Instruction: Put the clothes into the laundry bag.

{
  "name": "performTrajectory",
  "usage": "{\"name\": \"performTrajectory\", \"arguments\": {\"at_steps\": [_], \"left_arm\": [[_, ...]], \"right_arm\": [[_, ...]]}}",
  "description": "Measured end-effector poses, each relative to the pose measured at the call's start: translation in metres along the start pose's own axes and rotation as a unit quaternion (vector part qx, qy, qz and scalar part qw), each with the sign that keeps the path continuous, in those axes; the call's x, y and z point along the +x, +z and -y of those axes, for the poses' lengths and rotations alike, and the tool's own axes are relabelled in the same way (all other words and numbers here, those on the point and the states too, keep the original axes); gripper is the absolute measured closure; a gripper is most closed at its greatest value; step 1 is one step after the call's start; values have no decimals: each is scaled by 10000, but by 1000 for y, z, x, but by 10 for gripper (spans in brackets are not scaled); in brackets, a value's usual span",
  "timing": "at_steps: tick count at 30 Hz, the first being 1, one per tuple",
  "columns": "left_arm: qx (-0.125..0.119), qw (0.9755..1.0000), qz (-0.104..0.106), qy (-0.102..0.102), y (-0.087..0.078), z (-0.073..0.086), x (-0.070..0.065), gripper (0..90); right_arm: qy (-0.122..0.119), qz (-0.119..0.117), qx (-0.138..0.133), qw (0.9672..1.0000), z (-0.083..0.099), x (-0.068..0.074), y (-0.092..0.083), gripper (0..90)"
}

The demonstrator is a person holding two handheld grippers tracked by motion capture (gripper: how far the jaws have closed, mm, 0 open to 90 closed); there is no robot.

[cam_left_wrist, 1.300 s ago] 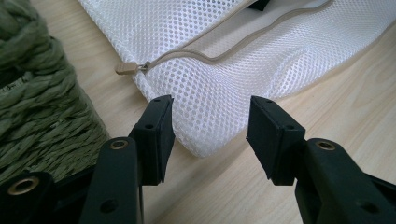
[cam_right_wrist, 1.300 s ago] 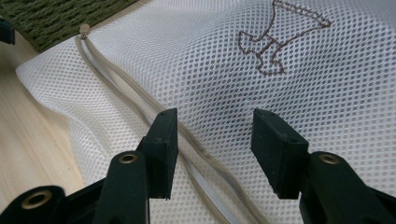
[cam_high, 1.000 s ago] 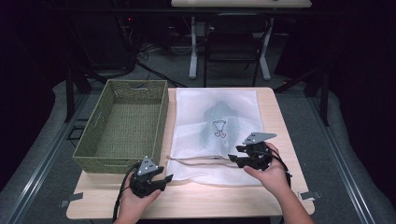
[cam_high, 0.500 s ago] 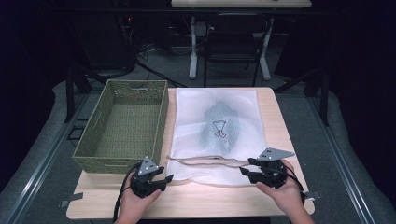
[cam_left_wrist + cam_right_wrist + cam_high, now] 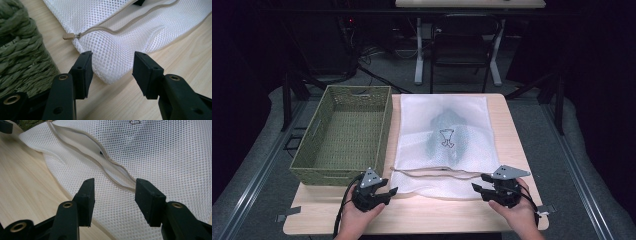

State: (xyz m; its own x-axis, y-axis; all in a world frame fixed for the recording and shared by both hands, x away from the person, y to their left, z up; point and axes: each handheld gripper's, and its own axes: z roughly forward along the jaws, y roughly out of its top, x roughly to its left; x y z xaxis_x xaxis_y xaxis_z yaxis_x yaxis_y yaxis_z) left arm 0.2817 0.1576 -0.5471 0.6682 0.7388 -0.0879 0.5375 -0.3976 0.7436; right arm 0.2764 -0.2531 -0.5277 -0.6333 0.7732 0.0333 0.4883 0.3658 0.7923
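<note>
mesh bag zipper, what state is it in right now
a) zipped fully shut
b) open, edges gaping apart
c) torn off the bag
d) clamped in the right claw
b: in the right gripper view the zipper edges gape apart on the mesh bag.

A basket point(image 5: 343, 134) sits left of a mesh bag point(image 5: 443, 145) on the table point(image 5: 512, 130).

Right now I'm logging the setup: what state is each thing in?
Mesh bag: flat on the table, zipper open, a grey item inside.
Basket: upright, empty.
Left gripper: open, fingers astride the bag's corner.
Right gripper: open, over the bag's edge.
</note>
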Motion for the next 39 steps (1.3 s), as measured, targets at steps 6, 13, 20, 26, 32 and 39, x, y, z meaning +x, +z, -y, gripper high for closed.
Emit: {"name": "performTrajectory", "arguments": {"at_steps": [6,13,20,26,32,39], "left_arm": [[-8,10000,4,17,0,0,0,504],[22,10000,23,26,2,0,0,503],[28,10000,36,1,3,1,0,503],[45,10000,48,-13,4,2,0,503],[77,9999,65,-36,5,3,-1,500],[94,9999,59,-28,7,3,-1,497]], "right_arm": [[5,58,-74,10000,7,0,1,504],[84,-89,-51,9999,15,0,8,505],[-146,-210,216,9994,17,9,20,505],[-129,-262,219,9993,16,9,21,505],[-105,-284,225,9993,17,8,21,505],[-87,-242,322,9991,17,7,23,505]]}}
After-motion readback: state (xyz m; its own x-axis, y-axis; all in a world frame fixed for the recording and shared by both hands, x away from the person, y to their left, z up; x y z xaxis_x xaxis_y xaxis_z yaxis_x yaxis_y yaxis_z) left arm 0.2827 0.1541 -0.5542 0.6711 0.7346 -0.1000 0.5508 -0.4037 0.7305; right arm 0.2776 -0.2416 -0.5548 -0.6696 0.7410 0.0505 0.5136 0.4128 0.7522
